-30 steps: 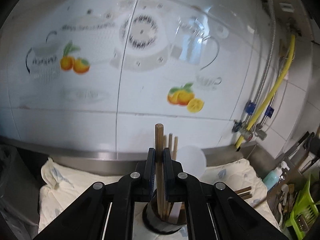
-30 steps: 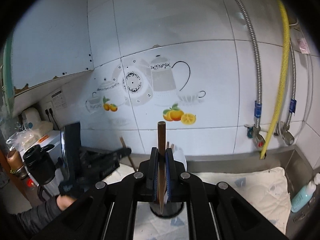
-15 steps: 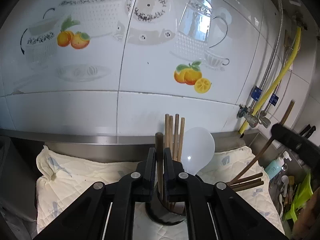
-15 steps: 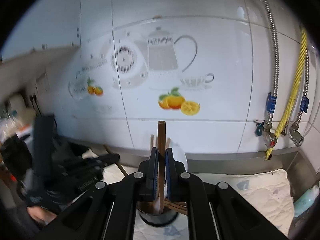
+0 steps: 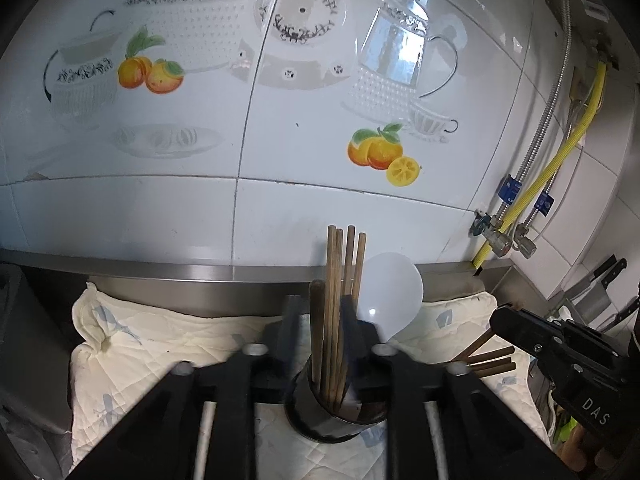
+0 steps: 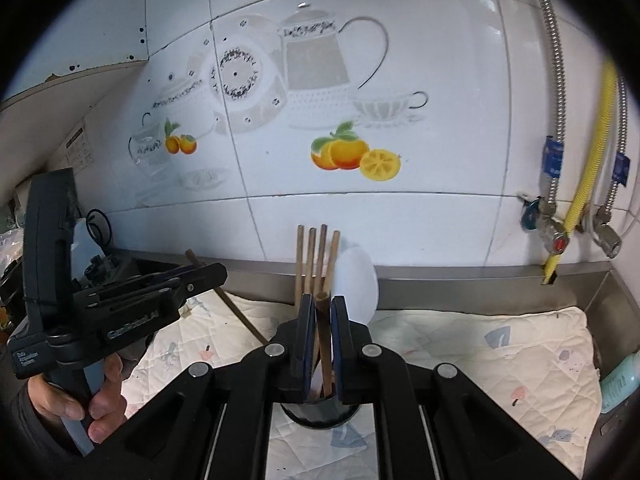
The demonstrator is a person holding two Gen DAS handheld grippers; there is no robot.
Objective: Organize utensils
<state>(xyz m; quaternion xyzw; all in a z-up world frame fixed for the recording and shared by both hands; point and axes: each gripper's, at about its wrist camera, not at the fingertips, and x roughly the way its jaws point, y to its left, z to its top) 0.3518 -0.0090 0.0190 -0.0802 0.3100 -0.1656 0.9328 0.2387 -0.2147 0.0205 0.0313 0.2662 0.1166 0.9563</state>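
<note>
A black utensil cup (image 5: 334, 420) stands on a quilted cloth, holding several brown chopsticks (image 5: 340, 264) and a white spoon (image 5: 390, 296). My left gripper (image 5: 320, 320) has opened around a chopstick (image 5: 318, 332) that stands in the cup. My right gripper (image 6: 320, 320) is shut on a chopstick (image 6: 322, 336) whose lower end is in the cup (image 6: 320, 416). The left gripper also shows in the right wrist view (image 6: 192, 280), the right one in the left wrist view (image 5: 520, 328).
The quilted cloth (image 6: 500, 352) covers a steel counter against a tiled wall. Several loose chopsticks (image 5: 488, 360) lie on the cloth to the right. Hoses and valves (image 6: 560, 236) hang at the right. A teal bottle (image 6: 618, 380) and knives (image 5: 600, 280) stand far right.
Both grippers came down over the cup with their chopsticks. The left jaws have opened and its chopstick now stands in the cup. The right chopstick has sunk lower between its jaws.
</note>
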